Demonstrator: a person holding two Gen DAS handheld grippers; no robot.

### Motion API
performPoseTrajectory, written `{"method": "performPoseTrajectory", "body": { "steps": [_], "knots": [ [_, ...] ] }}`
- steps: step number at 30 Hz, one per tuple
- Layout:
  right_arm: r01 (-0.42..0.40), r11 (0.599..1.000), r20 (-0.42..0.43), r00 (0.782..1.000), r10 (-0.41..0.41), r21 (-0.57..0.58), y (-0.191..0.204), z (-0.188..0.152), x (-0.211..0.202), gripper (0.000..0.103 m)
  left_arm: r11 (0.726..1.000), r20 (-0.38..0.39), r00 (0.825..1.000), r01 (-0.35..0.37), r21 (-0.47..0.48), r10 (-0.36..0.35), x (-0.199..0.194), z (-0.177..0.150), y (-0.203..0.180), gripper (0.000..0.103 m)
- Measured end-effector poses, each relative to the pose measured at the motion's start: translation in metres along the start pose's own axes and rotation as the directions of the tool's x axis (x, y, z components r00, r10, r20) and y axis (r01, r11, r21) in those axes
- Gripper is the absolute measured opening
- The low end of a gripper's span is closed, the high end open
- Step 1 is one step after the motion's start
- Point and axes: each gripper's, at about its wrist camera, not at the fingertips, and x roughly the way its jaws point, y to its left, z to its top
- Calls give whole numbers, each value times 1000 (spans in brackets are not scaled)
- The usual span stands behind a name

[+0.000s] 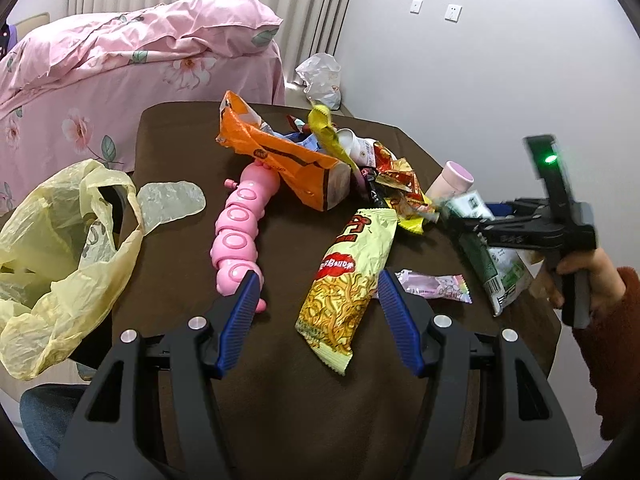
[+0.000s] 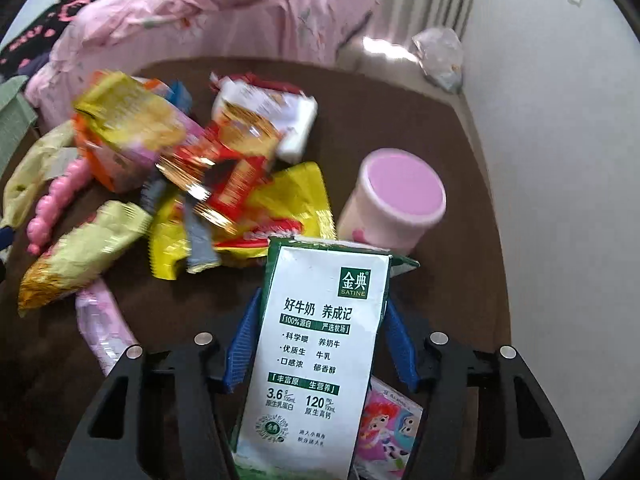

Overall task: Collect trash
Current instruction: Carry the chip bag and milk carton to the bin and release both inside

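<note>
The right tongs [image 2: 318, 344] are closed on a milk carton [image 2: 316, 360], their blue pads pressed against its two sides. The carton is green and white, flattened, with printed text facing the camera and its folded top pointing away; it is lifted clear of the tabletop [image 2: 460, 280], just in front of a pink cup [image 2: 394, 200]. The left tongs [image 1: 318, 320] are spread wide and grip nothing, hovering over the tabletop on either side of a yellow noodle packet [image 1: 348, 280]. A heap of crumpled snack wrappers [image 1: 400, 184] lies beyond the noodle packet, a pink toy caterpillar [image 1: 238, 236] to its left, and a yellow plastic bag [image 1: 56, 256] further left at the tabletop's edge
</note>
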Motion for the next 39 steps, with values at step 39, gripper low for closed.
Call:
{"method": "performPoseTrajectory", "body": {
  "steps": [39],
  "knots": [
    [-140,986,540,825,165,-88,54,1,-155,53,963,239,933,-254,-90,269,-105,16,46,27]
  ]
}}
